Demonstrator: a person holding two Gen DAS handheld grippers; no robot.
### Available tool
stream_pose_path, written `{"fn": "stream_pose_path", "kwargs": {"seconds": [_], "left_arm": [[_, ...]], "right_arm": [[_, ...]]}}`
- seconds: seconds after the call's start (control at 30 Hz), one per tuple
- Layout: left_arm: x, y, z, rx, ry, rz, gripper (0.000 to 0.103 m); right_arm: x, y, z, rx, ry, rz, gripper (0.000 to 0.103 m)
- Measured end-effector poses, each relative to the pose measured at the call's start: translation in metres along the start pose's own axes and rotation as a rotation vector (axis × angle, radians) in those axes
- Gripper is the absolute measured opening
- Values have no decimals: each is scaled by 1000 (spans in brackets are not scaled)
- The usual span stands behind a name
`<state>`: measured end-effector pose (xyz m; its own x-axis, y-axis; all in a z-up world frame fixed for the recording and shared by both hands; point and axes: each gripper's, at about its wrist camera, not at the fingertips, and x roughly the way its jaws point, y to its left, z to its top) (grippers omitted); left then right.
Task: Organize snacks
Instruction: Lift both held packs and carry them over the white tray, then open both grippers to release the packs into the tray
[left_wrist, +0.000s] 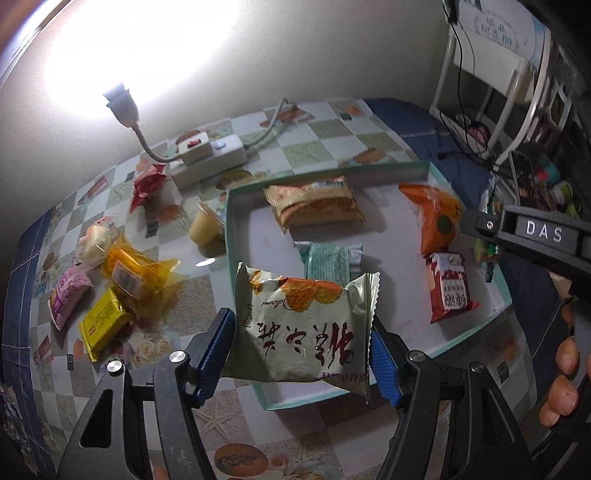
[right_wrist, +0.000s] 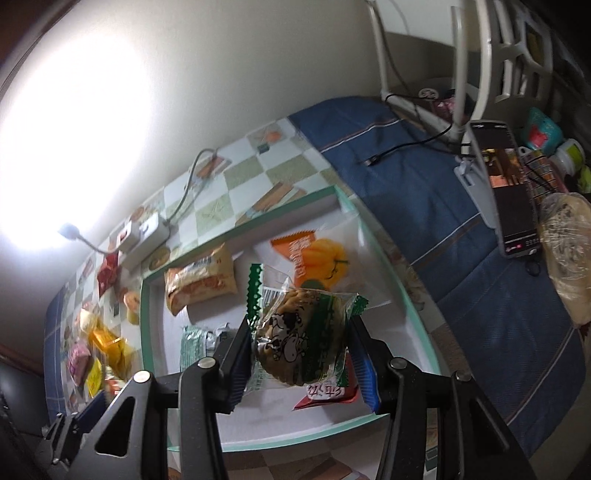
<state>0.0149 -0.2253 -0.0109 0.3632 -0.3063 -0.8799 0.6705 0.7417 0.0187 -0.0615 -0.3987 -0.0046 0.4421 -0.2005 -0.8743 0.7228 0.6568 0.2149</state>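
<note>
Checkered tablecloth (left_wrist: 325, 129), teal-rimmed tray (left_wrist: 231, 236) | left gripper (left_wrist: 303, 343) clamped pale green packet (left_wrist: 306, 325) over tray's 6 o'clock edge | right gripper (right_wrist: 301, 354) clamped cow-print cookie pack (right_wrist: 299, 343) above tray

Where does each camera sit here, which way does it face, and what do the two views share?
Left wrist: on the left gripper, facing forward over the tray; its fingers clamp a pale snack packet; fingertips of a hand show.
Right wrist: on the right gripper, facing the tray; it clamps a green cookie packet.
Shared: tray, power strip.
</note>
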Motion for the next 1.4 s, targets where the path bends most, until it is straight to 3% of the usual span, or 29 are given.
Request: {"fn": "stream_pose_path", "kwargs": {"seconds": [0.63, 1.4], "left_arm": [[39, -17, -15, 59, 151, 9, 70], [58, -15, -16, 35, 192, -14, 75]], "right_arm": [[36, 38, -16, -111, 129, 4, 53], [53, 47, -22, -142, 183, -3, 57]]}}
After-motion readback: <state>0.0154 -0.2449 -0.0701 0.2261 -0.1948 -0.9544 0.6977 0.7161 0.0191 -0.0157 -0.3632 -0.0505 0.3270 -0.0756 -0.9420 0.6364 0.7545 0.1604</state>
